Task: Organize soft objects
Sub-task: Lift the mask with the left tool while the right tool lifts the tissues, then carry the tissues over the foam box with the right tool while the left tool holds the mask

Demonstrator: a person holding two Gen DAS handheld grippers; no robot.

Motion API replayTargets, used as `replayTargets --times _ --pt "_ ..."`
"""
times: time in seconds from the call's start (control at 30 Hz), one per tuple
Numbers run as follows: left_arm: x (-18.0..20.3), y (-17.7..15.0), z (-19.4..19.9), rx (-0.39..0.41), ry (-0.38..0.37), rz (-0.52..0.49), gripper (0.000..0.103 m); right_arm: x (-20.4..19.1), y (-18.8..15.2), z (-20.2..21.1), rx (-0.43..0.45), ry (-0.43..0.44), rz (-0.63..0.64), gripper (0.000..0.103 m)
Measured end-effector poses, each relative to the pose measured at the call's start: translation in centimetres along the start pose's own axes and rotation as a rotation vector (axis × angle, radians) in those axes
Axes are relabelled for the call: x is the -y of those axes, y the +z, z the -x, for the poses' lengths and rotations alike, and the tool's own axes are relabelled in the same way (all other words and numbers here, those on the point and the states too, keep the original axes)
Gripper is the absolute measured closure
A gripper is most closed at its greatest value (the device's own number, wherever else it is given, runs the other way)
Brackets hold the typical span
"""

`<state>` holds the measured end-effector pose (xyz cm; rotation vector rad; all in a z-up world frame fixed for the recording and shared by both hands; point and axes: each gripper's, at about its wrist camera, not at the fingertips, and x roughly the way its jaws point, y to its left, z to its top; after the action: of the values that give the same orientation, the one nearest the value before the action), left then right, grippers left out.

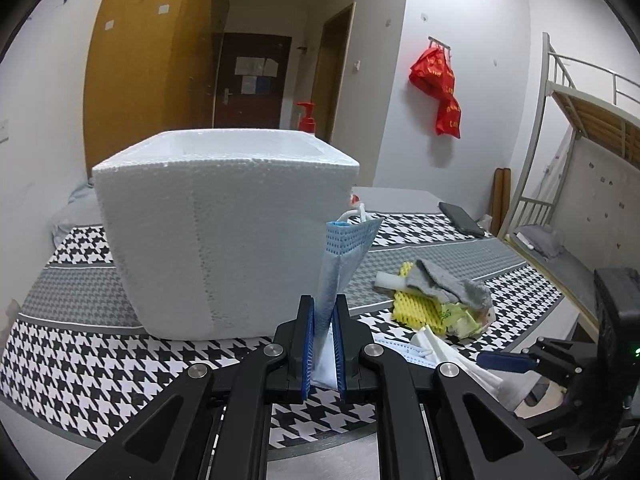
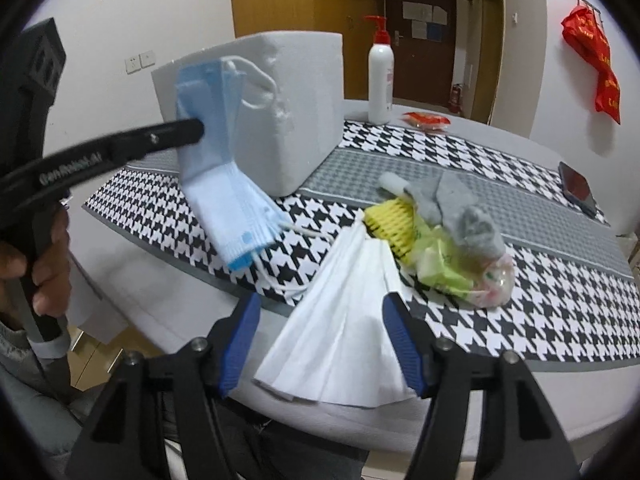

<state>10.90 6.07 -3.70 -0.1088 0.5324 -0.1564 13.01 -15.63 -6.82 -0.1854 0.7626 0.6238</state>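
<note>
Left tongs (image 1: 324,332) are pinching a blue face mask (image 1: 340,256) upright, clear of the desk (image 2: 560,320), likely bound for the foam box (image 1: 224,236) just beside. Right tongs (image 2: 320,344) are standing spread around a white mask (image 2: 340,320) lying at the desk edge, pads not pressing; sock (image 2: 460,208) and sponge pile are waiting nearby.

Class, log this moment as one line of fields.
left gripper: shut on blue face mask | right gripper: open around white face mask | foam box: on table
</note>
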Motion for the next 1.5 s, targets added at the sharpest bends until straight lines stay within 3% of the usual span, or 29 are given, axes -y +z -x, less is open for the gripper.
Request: replayTargets --times 0.33,0.4,0.53,0.6,0.7,0.87,1.5 --pt "-0.3 0.1 1.3 0.017 -0.028 0.003 0.093 0.1 -0.8 -1.3 -0.049 -0.041 0.007 0.039" --pt "-0.2 0.1 1.4 0.016 -0.031 0.002 0.093 0.5 -0.9 -1.7 -0.070 -0.031 -0.007 0.051" --pt "0.0 0.2 1.3 0.012 -0.035 0.006 0.093 0.8 -1.0 -1.7 -0.068 -0.044 -0.020 0.064" --pt "0.1 0.3 1.3 0.013 -0.038 0.007 0.093 0.8 -1.0 -1.7 -0.066 -0.045 -0.023 0.078" --pt "0.3 0.4 1.3 0.018 -0.042 0.002 0.093 0.8 -1.1 -1.7 -0.066 -0.037 -0.022 0.088" --pt "0.6 0.6 1.6 0.028 -0.045 -0.004 0.093 0.7 -0.8 -0.8 -0.024 -0.017 -0.026 0.088" --pt "1.3 3.2 4.4 0.137 -0.040 -0.052 0.093 1.4 1.9 4.7 0.181 -0.096 -0.019 0.088"
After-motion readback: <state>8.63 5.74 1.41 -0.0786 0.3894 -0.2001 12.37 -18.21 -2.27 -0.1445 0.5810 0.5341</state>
